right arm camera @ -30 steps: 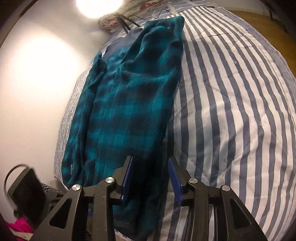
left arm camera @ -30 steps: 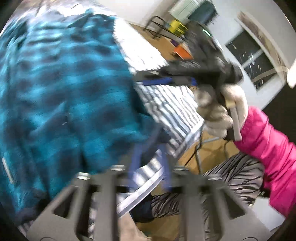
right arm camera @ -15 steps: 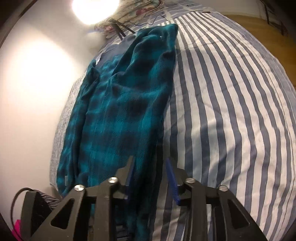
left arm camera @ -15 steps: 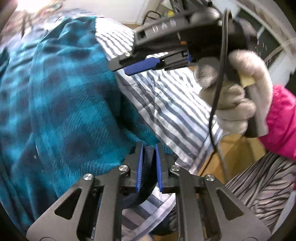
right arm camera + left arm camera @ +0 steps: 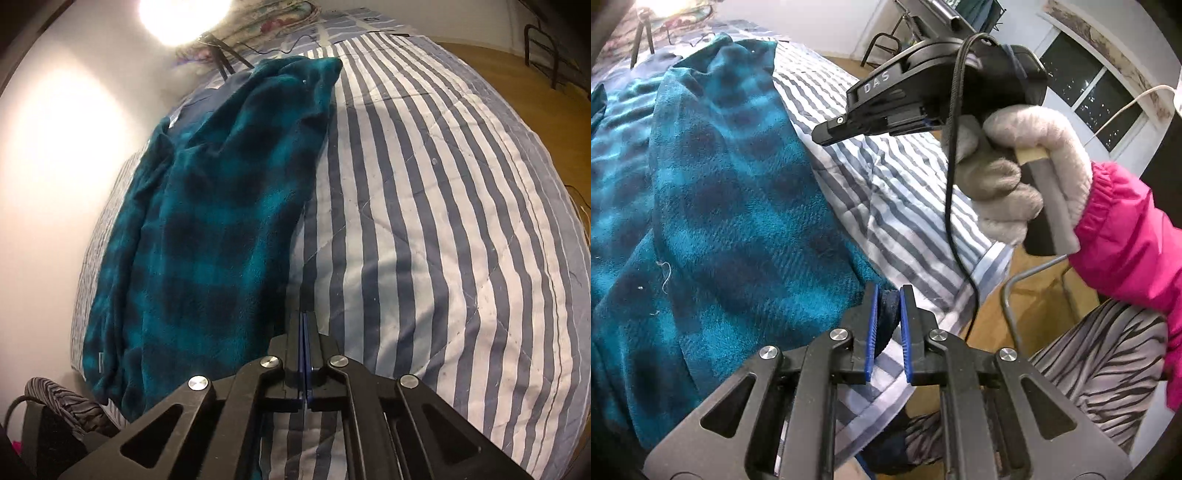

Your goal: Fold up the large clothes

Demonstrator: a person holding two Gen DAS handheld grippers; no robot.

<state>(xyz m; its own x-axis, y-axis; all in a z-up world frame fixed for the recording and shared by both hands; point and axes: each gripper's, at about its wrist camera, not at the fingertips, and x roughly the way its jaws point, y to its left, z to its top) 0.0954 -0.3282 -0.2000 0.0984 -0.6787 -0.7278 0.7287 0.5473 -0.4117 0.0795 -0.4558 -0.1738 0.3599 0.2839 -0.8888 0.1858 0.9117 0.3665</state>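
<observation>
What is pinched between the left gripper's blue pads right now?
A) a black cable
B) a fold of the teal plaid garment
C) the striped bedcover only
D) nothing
B: in the left wrist view the left gripper has its blue pads closed on a dark fold of the teal plaid garment at its edge, above the striped bedcover.

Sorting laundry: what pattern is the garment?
Teal-and-dark plaid garment, clearest in right wrist view.

Your item: teal-and-navy plaid fleece garment [image 5: 221,229] | state: rumpled, partly folded lengthwise | pose: long strip lying flat | place: striped bed [image 5: 443,240], along its wall-side edge.
</observation>
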